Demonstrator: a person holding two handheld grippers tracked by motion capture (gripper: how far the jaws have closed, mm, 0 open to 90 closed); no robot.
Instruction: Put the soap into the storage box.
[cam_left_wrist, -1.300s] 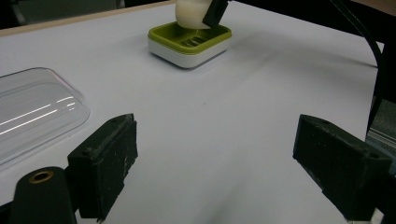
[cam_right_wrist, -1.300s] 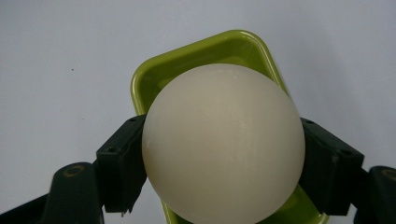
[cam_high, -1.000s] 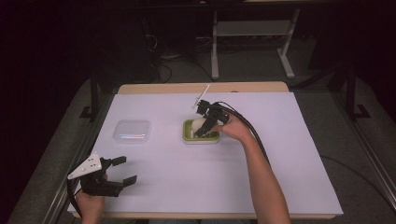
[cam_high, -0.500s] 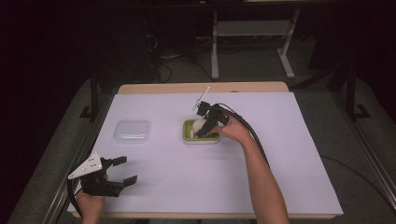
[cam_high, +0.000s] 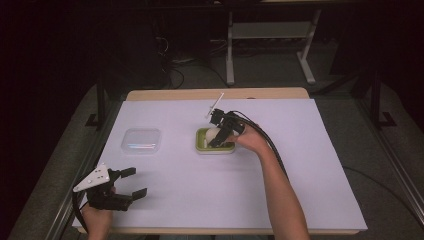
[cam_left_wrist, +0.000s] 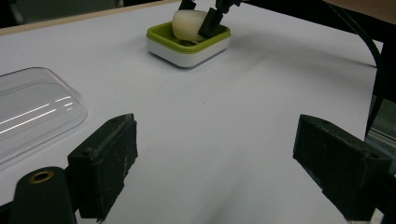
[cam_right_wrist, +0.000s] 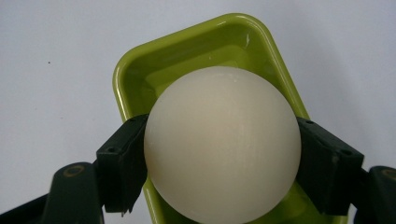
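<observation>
- We see our right gripper (cam_right_wrist: 219, 154) clenched on a cream-white ball (cam_right_wrist: 222, 144), one black jaw pressed to each side of it in the right gripper view.
- In the high view the right gripper (cam_high: 220, 136) sits near the middle of the table, slightly toward the far side, tilted down over a green tray (cam_high: 202, 145).
- The cream-white ball (cam_high: 213, 133) sits within the tray's outline, just above or at its floor; we cannot tell whether it touches the bottom.
- In the left gripper view the ball (cam_left_wrist: 188, 24) rises above the rim of the green tray (cam_left_wrist: 187, 44), with the right gripper's dark jaw against its right side.
- The green tray (cam_right_wrist: 135, 74) is a shallow rounded rectangle with a lime inner wall and a white outer base, resting on the white sheet (cam_high: 300, 150) that covers the table.
- Left of the tray, well apart from it, lies a clear plastic lid (cam_high: 142, 140), flat on the sheet; it also shows at the left edge of the left gripper view (cam_left_wrist: 32, 107).
- Our left gripper (cam_high: 129, 182) rests at the near left corner of the sheet, jaws spread wide with nothing between them, its grey three-cornered plate on top.
- In its own view the left gripper (cam_left_wrist: 215, 163) points across bare sheet toward the tray.
- Black cables (cam_high: 265, 137) trail from the right gripper along the forearm.
</observation>
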